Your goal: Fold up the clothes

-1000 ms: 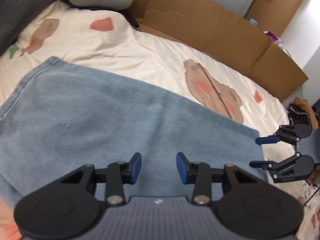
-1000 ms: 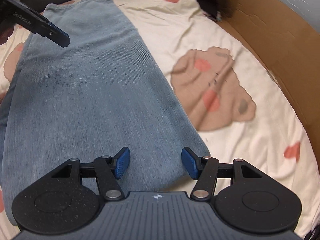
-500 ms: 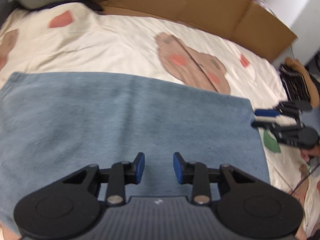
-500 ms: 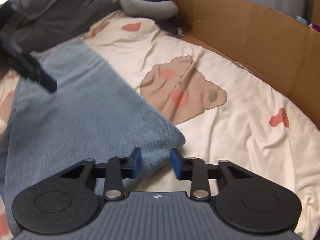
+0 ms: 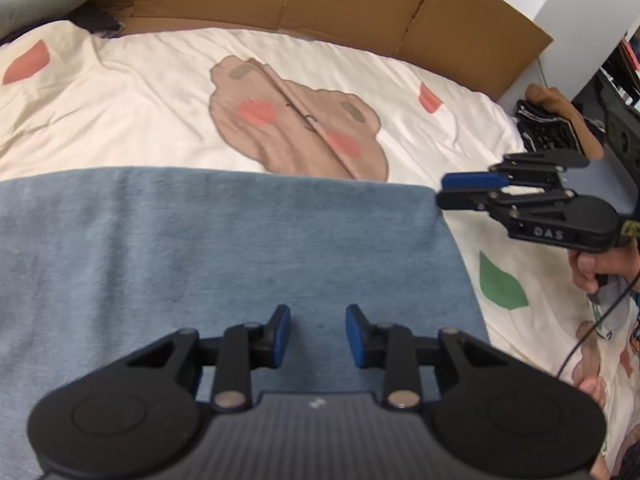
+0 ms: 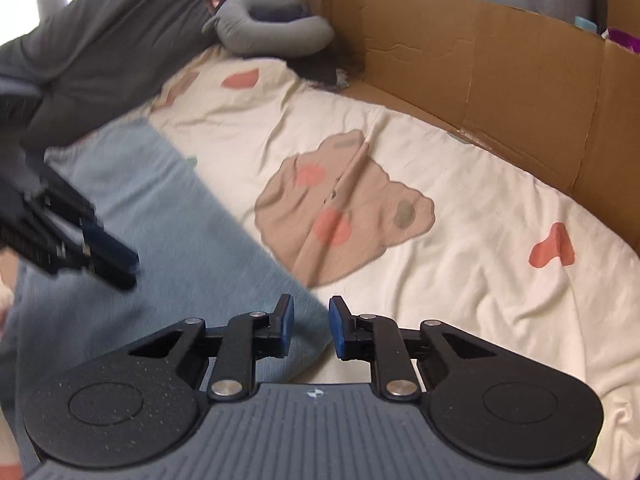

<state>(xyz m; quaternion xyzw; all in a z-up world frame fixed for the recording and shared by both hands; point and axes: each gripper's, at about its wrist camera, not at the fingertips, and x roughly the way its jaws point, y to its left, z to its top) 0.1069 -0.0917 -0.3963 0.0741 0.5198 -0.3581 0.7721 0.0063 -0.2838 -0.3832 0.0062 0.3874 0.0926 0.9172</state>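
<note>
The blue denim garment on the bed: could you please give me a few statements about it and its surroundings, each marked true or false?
1. The blue denim garment lies flat on a cream bedsheet printed with a brown bear face. True.
2. The left gripper is clamped on a fold of the denim. False: its jaws stand apart above the cloth with nothing between them.
3. A brown cardboard wall lines the far edge of the bed. True.
4. The right gripper is over the middle of the garment. False: it is at the garment's corner, by the sheet.
</note>
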